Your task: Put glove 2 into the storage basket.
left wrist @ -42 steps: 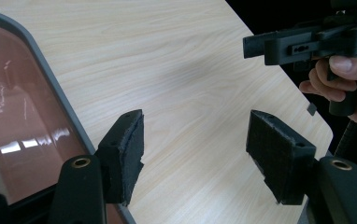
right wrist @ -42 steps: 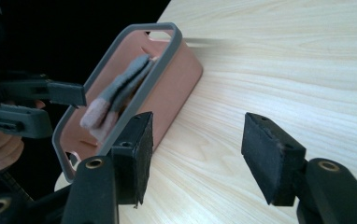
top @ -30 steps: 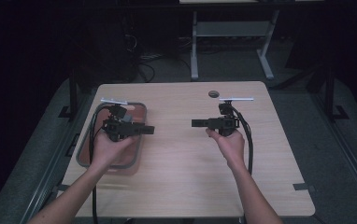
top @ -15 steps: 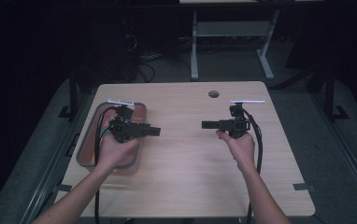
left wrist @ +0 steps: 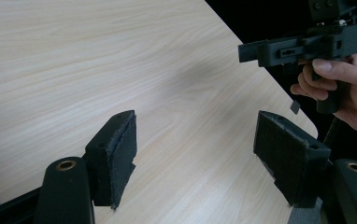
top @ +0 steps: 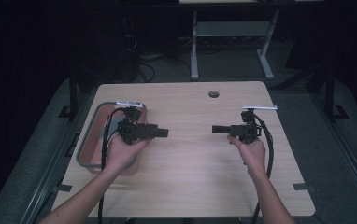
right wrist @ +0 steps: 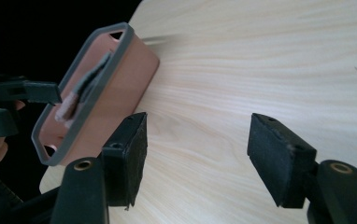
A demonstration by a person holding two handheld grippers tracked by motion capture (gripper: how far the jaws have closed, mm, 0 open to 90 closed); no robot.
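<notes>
One grey-rimmed tray [top: 85, 140], contents unclear

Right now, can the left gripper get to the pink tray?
Probably yes. The left gripper is open above the tray's near edge, and nothing lies between them; something thin lies inside the tray.

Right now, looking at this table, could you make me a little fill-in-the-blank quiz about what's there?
1. The jaws of the left tool stand ____, with nothing between them.
2. The pink container with the grey rim sits near the table's ____ edge in the high view.
3. The two tools point ____ each other; the right tool is also empty.
4. The table top is made of light ____.

Missing words: open; left; toward; wood
</notes>
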